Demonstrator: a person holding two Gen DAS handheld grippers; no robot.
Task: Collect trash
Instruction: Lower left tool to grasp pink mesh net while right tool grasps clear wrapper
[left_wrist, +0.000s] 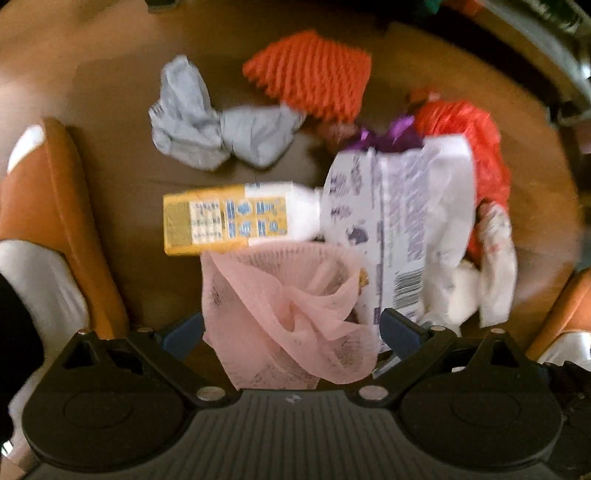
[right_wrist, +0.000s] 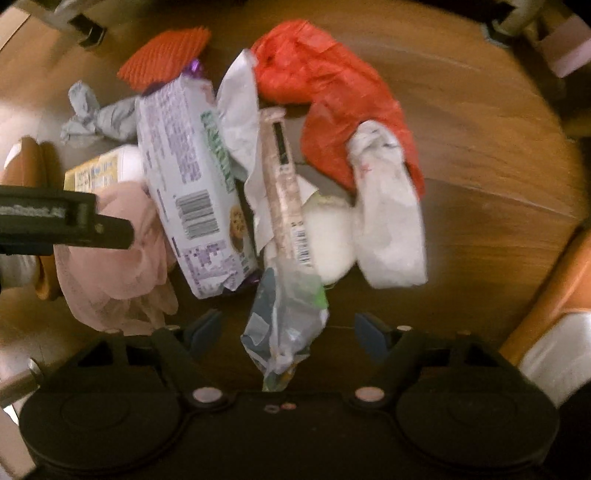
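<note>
1. Left wrist view: our left gripper (left_wrist: 291, 328) has its jaws spread wide, with the pink net (left_wrist: 284, 314) lying between the blue fingertips (left_wrist: 397, 325). We cannot tell whether either tip touches the net; nothing is clamped.
2. Same view, beyond the net on the wooden table (left_wrist: 110, 166): a yellow carton (left_wrist: 225, 221), a white-and-purple packet (left_wrist: 399, 221), a grey wad (left_wrist: 218, 129), an orange ribbed pad (left_wrist: 314, 74) and a red bag (left_wrist: 476, 147). All the trash lies loose in one pile; no bin is visible.
3. Right wrist view: our right gripper (right_wrist: 288, 328) is likewise spread apart, with a crumpled foil wrapper (right_wrist: 288, 317) between its tips, unclamped. A long narrow sleeve (right_wrist: 284, 177) runs from the wrapper toward the pile; the white-and-purple packet (right_wrist: 199, 184) lies just beside it.
4. Step in hand, as we judge it: both grippers are positioned for a pick, and collection has hardly begun.
5. Next move: close each gripper squarely on its soft item. Thin net and foil may slip or drag neighbouring pieces, so lift slowly.
</note>
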